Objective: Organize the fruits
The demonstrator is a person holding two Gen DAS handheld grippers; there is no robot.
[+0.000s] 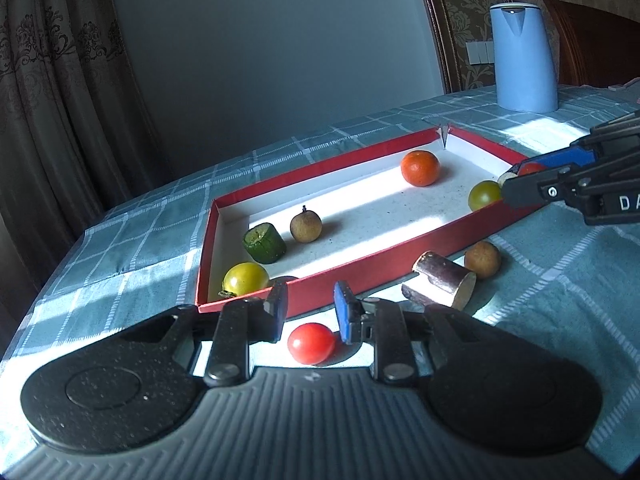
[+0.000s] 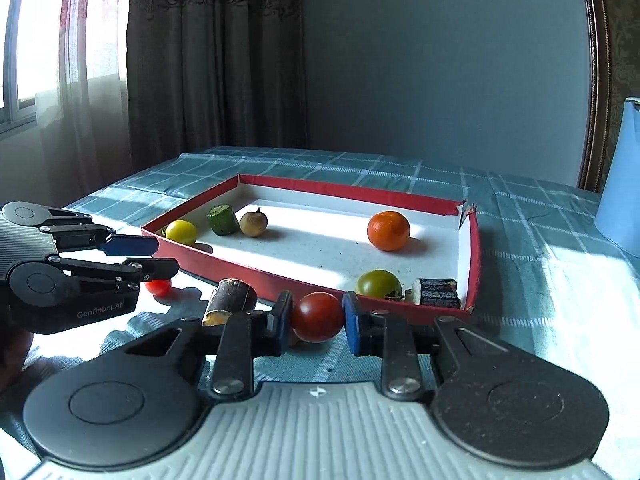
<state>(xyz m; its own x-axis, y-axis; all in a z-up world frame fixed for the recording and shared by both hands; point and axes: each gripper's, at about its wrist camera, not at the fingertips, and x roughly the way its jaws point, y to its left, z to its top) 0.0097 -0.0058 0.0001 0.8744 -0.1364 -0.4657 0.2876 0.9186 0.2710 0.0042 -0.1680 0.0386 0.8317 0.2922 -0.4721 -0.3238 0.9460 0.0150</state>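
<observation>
Glossy round dark-red tomato [image 2: 317,317] — pinched in right tool [image 2: 317,320].

A box [image 2: 474,248] lies on the tabletop [image 2: 540,272]. Seen from the right wrist, its far left corner holds a tomato [image 2: 182,232], a cucumber piece [image 2: 222,220] and a longan [image 2: 253,223] in a row, left to right. A mandarin [image 2: 389,230] sits toward the far right. In the near right corner a second tomato [image 2: 378,283] lies just left of a cane piece [image 2: 436,293]. Outside, before the near wall, lie another cane piece [image 2: 232,300] and, left of it, a small tomato [image 2: 158,286]. A kettle [image 2: 618,200] stands right of the box. The right tongs [image 2: 316,318] hold a third tomato [image 2: 317,317] before the near wall.
</observation>
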